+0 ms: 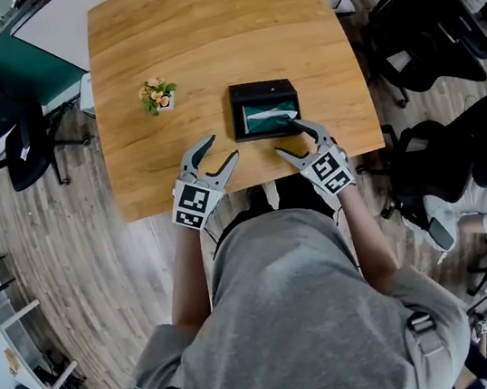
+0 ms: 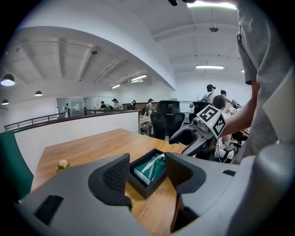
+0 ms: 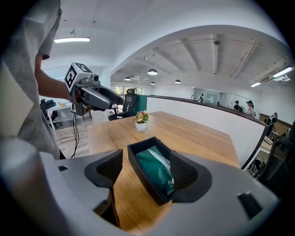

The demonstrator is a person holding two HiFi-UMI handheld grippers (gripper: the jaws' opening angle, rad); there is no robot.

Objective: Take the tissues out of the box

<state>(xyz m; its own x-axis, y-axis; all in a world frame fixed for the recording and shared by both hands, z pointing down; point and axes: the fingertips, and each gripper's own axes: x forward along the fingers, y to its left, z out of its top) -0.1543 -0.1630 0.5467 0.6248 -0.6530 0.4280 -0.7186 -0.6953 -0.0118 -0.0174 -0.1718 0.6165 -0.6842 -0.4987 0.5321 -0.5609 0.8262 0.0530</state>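
A black open box (image 1: 262, 94) stands near the front edge of the wooden table (image 1: 199, 31). In it lies a green tissue pack (image 1: 268, 115) with a white sheet at its top. My left gripper (image 1: 222, 146) hovers open just left of the box's front. My right gripper (image 1: 287, 136) is open at the box's front right corner, one fingertip over the rim. In the left gripper view the box (image 2: 144, 186) and pack (image 2: 150, 168) show between the pads, with nothing gripped by the left gripper (image 2: 146, 173). The right gripper (image 3: 146, 173) frames the box (image 3: 138, 173) and pack (image 3: 154, 168) the same way.
A small potted flower (image 1: 158, 95) stands on the table left of the box. Black office chairs (image 1: 435, 12) crowd the right side, and another chair (image 1: 25, 146) sits at the left. The table's front edge (image 1: 154, 208) runs just behind both grippers.
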